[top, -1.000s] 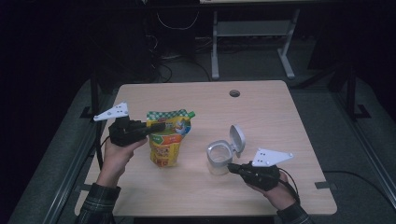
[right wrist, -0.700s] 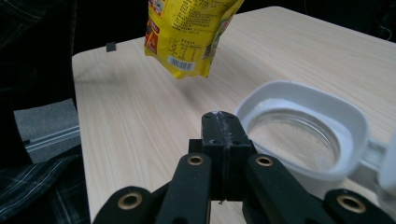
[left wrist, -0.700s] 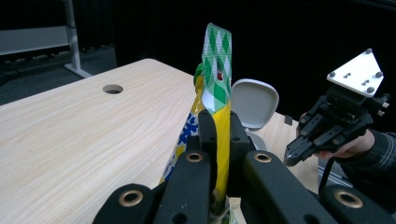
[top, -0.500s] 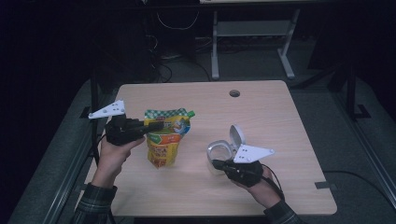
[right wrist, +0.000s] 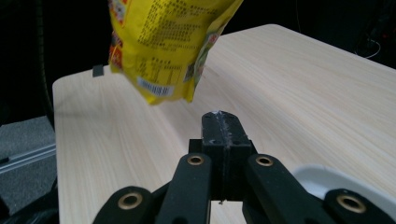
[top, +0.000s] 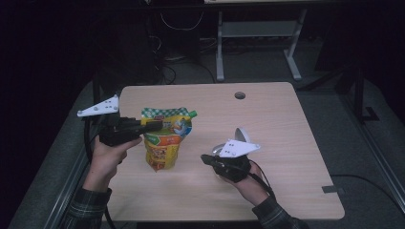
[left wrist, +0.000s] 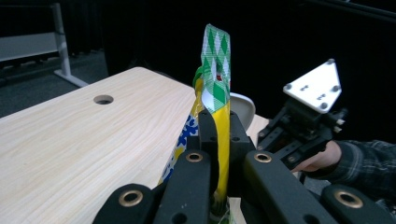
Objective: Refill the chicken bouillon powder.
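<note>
A person at a pale wooden table [top: 286, 124] lifts a yellow snack pouch [top: 165, 140] with the left claw [top: 155, 125], whose jaws pinch the pouch just below its green-and-white checked top edge; the left gripper view shows the pouch [left wrist: 219, 135] clamped upright between them. Compared with a second ago, the pouch hangs higher and a little farther left, its bottom edge now clear of the table, as the right gripper view confirms [right wrist: 168, 42]. The right claw [top: 204, 158], its jaws pressed together on nothing, has travelled left across the near part of the table toward the pouch, and the hand now covers much of the clear jar that stood in plain sight earlier; the jar's white lid [top: 241, 135] shows behind the grey plate. The table carries a round cable hole [top: 239, 95] near its far edge and a dark strip of tape [top: 331, 189] at its near right corner. Beyond it the room is dark, with grey carpet, loose cables and a metal stand [top: 258, 33].
</note>
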Demonstrator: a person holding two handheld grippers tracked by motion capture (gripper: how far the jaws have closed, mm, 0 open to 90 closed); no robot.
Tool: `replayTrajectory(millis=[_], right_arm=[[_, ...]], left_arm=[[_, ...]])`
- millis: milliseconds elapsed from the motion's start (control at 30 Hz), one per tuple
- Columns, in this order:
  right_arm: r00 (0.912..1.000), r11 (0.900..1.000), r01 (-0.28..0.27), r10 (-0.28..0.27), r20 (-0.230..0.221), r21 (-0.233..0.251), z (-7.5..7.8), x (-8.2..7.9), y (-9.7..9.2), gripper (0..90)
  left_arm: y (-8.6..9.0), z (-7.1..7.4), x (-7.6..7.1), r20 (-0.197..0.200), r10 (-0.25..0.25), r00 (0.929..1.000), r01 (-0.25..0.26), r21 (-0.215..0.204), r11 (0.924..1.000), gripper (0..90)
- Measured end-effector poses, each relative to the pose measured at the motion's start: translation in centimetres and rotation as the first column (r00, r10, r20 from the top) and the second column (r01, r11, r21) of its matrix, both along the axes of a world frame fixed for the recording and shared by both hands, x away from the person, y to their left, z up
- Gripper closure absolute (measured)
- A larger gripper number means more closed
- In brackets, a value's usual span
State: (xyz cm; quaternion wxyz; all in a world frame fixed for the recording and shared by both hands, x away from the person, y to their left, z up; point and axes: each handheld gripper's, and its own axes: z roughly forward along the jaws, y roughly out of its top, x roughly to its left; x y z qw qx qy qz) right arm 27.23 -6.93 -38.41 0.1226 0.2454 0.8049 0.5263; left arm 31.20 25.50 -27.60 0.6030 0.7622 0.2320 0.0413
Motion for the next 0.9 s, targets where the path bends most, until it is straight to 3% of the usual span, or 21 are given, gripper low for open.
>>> replayTrajectory(millis=[200,333,533,700,900], right_arm=[[0.9998,0.9999,0.012,-0.012,0.016,-0.012,0.2,0.7,2.1,90.0],[0.9998,0.9997,0.02,-0.02,-0.001,-0.017,0.1,0.9,3.5,90.0],[0.9995,0.9993,0.029,-0.029,0.015,-0.022,-0.6,1.0,5.5,90.0],[0.9973,0.9978,0.066,-0.066,0.032,-0.001,-1.0,0.9,6.4,89.9],[0.9982,0.9984,0.048,-0.049,0.034,0.028,-1.4,0.9,6.9,90.0]], left_arm=[[-0.2,0.5,-0.2,-0.005,-0.035,0.9994,0.035,-0.023,0.9991,90.0],[-0.4,1.1,-0.4,-0.002,-0.049,0.9988,0.049,-0.028,0.9984,90.0],[-0.8,1.7,-0.7,0.013,-0.065,0.9978,0.066,-0.026,0.9975,90.0],[-1.0,1.9,-0.9,0.018,-0.071,0.9973,0.071,-0.025,0.9971,90.0],[-1.5,1.9,-0.9,0.015,-0.075,0.9971,0.075,-0.022,0.9969,90.0]])
